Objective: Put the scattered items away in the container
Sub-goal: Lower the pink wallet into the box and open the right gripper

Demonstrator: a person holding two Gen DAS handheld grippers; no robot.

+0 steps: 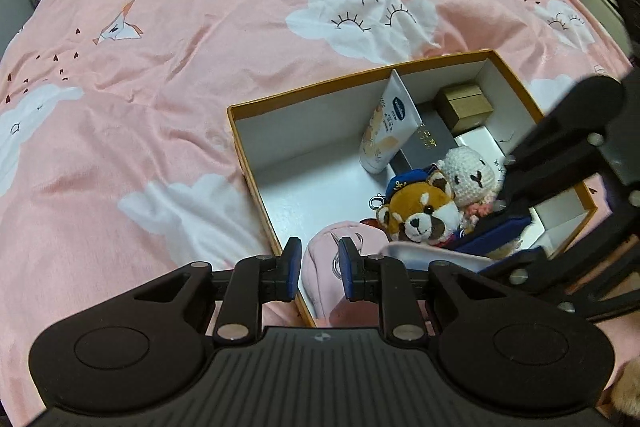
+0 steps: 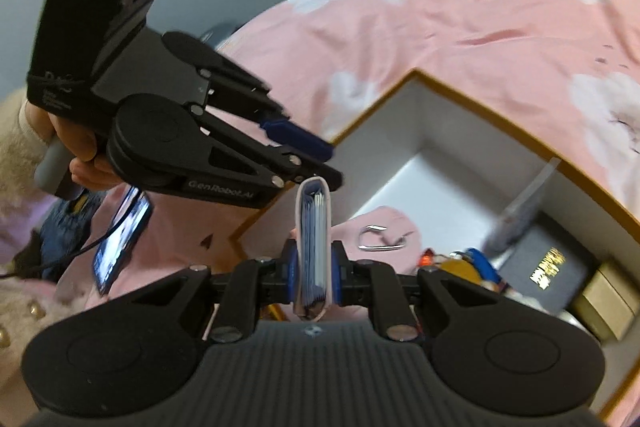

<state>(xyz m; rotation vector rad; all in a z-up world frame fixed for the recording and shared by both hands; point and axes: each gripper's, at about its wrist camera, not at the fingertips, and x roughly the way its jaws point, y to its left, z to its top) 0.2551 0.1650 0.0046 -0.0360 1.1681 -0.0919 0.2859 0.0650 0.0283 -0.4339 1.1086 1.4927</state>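
Presently we find both grippers over the near end of an orange-rimmed container (image 1: 304, 95) that sits on a pink bedspread (image 1: 160, 67) printed with white clouds.

Starting at the left, our left gripper (image 1: 319, 269) hangs just above the container's near-left corner. Its blue pads (image 1: 295, 267) stand a narrow gap apart with nothing between them; the jaws grip nothing. Directly beyond them, inside the container, lies a pink pouch (image 1: 324, 267) with a metal clip on top.

Moving rightward through the container, we note a bare white floor, then a white lotion tube (image 1: 384, 135) leaning on a dark grey box (image 1: 424, 147). Behind these sits a small tan box (image 1: 464, 107). In front of them rest a red-panda plush (image 1: 420, 211) in a blue cap and, touching it, a white crocheted toy (image 1: 468, 175).

At the right, our right gripper (image 2: 315, 269) has its jaws clamped on a slim white-covered wallet (image 2: 314, 251) with blue cards showing inside. The wallet stands on edge between the pads, held over the near part of the container, above the pink pouch. In the left wrist view the same gripper enters from the right edge, over the toys.

In the right wrist view, a hand (image 2: 80, 143) with a fluffy cream sleeve holds the left gripper's handle. Below it a lit phone (image 2: 120, 235) with a cable lies outside the container.
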